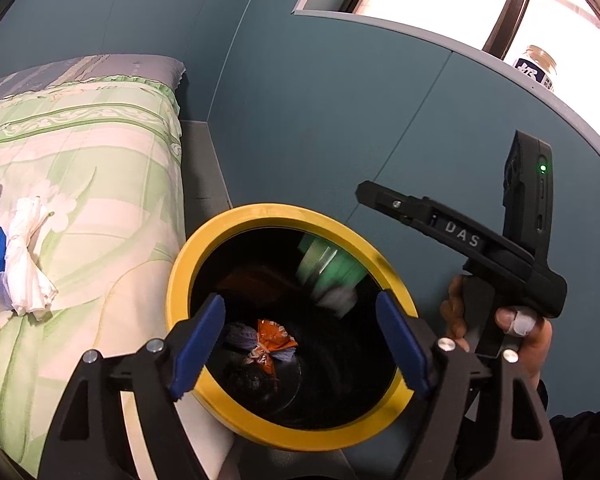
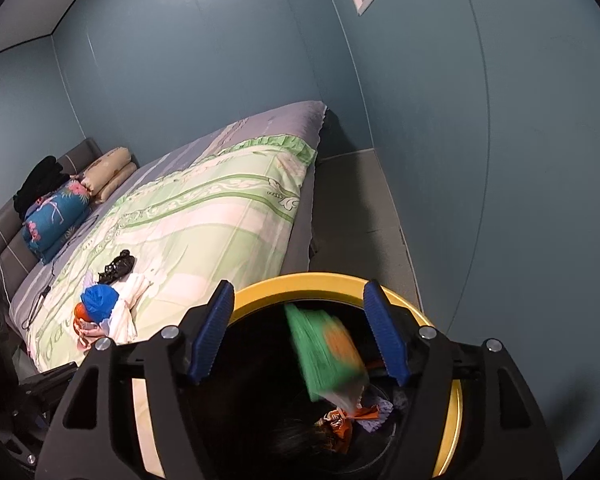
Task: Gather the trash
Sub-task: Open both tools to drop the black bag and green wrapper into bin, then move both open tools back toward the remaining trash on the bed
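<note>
A black bin with a yellow rim stands on the floor beside the bed. A blurred green packet is in the air inside the bin's mouth, between and just below my right gripper's open blue pads; it also shows in the left wrist view. Orange and purple wrappers lie at the bin's bottom. My left gripper is open and empty over the bin. On the bed lie a blue wad, white tissue and a black bag.
The bed has a green patterned quilt, with pillows and a folded blue blanket at the headboard. A teal wall runs behind the bin. A bottle stands on the window ledge. A strip of grey floor lies between bed and wall.
</note>
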The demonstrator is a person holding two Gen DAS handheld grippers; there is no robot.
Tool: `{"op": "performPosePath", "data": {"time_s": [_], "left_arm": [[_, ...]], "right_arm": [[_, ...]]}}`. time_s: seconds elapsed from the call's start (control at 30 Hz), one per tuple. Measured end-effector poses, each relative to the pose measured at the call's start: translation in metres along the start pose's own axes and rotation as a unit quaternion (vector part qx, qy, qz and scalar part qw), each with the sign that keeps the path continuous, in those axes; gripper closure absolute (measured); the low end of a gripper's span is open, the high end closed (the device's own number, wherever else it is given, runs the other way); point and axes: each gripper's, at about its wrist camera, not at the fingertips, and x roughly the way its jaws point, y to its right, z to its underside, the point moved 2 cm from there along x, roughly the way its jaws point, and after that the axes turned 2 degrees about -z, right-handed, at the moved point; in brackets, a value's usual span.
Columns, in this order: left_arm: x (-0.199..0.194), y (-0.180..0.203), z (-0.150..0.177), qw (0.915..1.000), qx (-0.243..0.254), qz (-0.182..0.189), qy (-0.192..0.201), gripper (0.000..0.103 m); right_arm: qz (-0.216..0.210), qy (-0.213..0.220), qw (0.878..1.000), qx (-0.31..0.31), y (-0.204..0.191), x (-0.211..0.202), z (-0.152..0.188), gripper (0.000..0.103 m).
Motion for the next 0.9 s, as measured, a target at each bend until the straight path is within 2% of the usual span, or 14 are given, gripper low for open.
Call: {"op": "performPosePath", "data": {"time_s": [0.33, 0.67, 0.9], "left_arm": [[-0.028, -0.017, -0.017, 0.9987, -0.016, -0.025, 0.041, 0.027], [-0.078, -0.055, -0.045, 0.9923, -0.026, -0.074, 0.096, 0.019], [-0.114, -0.092, -0.053, 0.9831, -0.047, -0.122, 0.128, 0.014]], "right_arm": [[-0.009, 0.02, 1.0, -0.009, -0.009, -0.01, -0.009, 0.039], [-0.053, 0.029, 0.997, -0.056, -0.058, -0.008, -0.021, 0.036], [-0.091, 0.027, 0.991, -0.092, -0.102, 0.001, -0.024, 0.034]]}}
